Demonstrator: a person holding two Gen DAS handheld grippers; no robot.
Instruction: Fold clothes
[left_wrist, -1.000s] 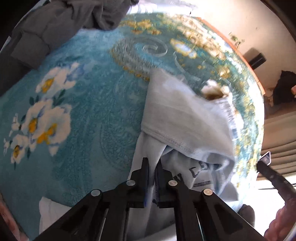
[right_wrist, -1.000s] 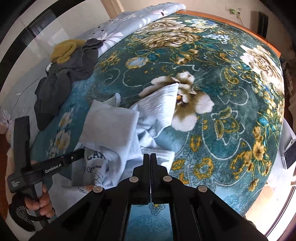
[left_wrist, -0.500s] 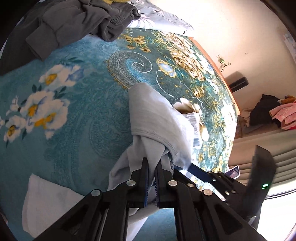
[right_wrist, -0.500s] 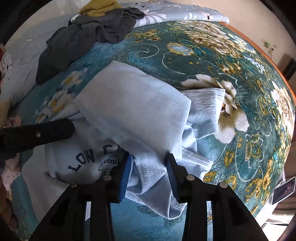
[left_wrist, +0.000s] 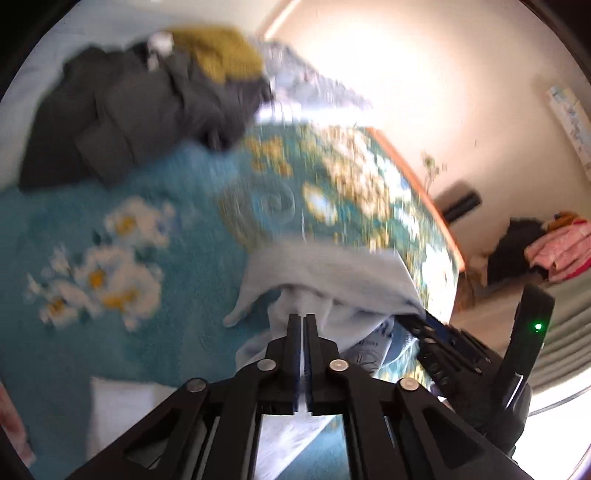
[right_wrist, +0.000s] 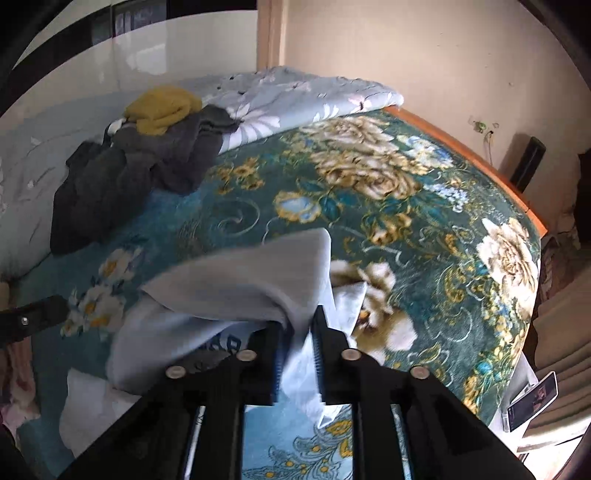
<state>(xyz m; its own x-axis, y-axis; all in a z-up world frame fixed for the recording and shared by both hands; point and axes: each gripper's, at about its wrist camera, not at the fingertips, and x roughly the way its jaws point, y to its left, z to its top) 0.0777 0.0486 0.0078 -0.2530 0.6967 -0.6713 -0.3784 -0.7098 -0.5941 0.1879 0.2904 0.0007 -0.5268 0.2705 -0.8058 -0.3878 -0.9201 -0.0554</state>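
A light blue T-shirt (left_wrist: 332, 280) with dark lettering hangs bunched over the teal floral bedspread (left_wrist: 110, 229). My left gripper (left_wrist: 303, 319) is shut on a fold of it. In the right wrist view the same T-shirt (right_wrist: 236, 288) drapes from my right gripper (right_wrist: 300, 325), whose jaws stand narrowly apart and pinch its cloth. The right gripper also shows in the left wrist view (left_wrist: 443, 339), close beside the left one. The left wrist view is motion-blurred.
A pile of dark grey clothes (right_wrist: 140, 166) with a mustard garment (right_wrist: 162, 107) lies at the far left of the bed. A pale floral quilt (right_wrist: 295, 92) is behind. A white cloth (right_wrist: 96, 406) lies near the front edge. A phone (right_wrist: 532, 398) sits at right.
Both grippers have lifted the T-shirt higher off the bed. The right gripper's jaws have closed in on the cloth. The views have tilted up toward the wall.
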